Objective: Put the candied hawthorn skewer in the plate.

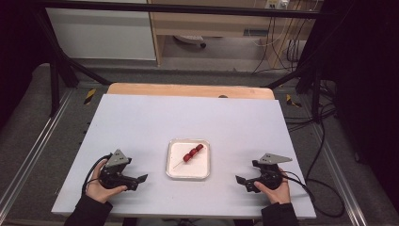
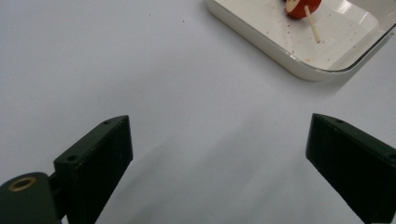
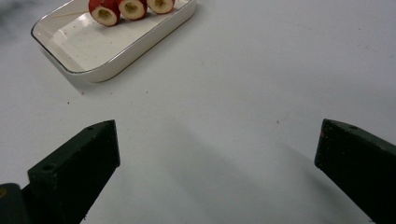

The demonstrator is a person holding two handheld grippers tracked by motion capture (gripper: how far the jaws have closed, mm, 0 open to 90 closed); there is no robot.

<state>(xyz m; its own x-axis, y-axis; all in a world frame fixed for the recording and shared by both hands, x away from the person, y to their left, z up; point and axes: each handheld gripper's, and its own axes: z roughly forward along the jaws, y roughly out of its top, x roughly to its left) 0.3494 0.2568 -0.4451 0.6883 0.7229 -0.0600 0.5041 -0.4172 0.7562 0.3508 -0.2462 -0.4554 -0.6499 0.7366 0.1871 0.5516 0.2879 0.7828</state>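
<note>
The skewer [image 1: 192, 155] with red fruit pieces lies in the white tray [image 1: 176, 170] at the middle of the surface [image 1: 141, 122]. The left tongs [image 1: 143, 178] and right tongs [image 1: 239, 180] stand wide apart, empty, on either side.

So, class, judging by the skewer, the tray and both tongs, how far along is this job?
Done: the skewer of red fruit pieces lies in the white tray. In hand: nothing; the left tongs and right tongs stand open, apart from the tray. Left: no further step shows.
</note>
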